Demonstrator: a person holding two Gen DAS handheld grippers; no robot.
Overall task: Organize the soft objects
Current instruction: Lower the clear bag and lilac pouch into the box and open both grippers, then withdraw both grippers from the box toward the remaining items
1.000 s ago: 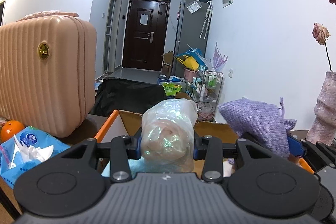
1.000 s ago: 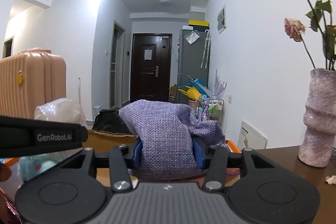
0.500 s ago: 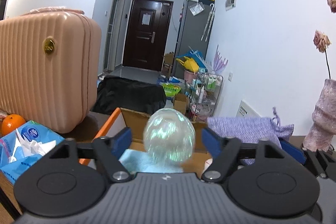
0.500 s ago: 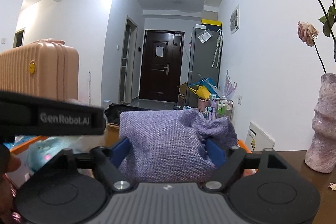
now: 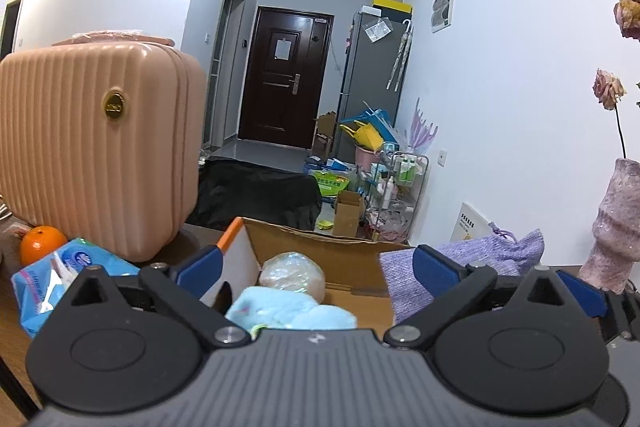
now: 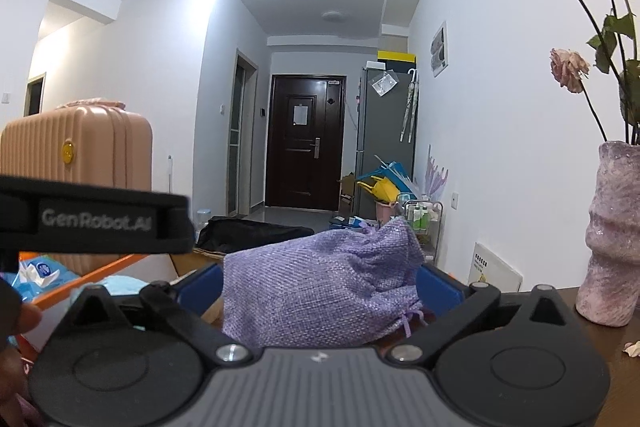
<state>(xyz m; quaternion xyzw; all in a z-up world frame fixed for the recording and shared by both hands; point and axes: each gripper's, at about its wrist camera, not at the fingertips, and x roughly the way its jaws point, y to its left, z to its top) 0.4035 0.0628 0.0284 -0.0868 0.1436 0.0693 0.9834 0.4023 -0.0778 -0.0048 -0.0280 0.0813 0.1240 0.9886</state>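
Released since a second ago: left gripper (image 5: 316,261) was clamped on the crinkly plastic-wrapped round bundle (image 5: 292,274), now fingers spread wide, bundle dropped into the open cardboard box with orange edge (image 5: 280,239) just ahead and below. Right gripper (image 6: 320,281) likewise went from pinching the purple woven drawstring pouch (image 6: 320,283) to fingers apart; pouch sits loose between them, contact with the pads hard to call.

Bundle rests against a fluffy light-blue plush (image 5: 288,309) already in the box, nearest the left gripper. Pouch lies at the box's right side; inside or on the rim, can't tell.

Step, as judged: drop-off of both items, basically done. Next probably calls for backing both grippers off without snagging the pouch's cord, then hunting for further soft items.

Textures: pouch coarse burlap-like weave, slumped, gathered neck. Bundle glossy film over something pale, squashy. Plush matte, fuzzy.

Further left: blue tissue pack (image 5: 52,279), orange fruit (image 5: 42,249), ribbed pink hard-shell suitcase (image 5: 96,155). Far right: rough lilac vase (image 6: 614,235).
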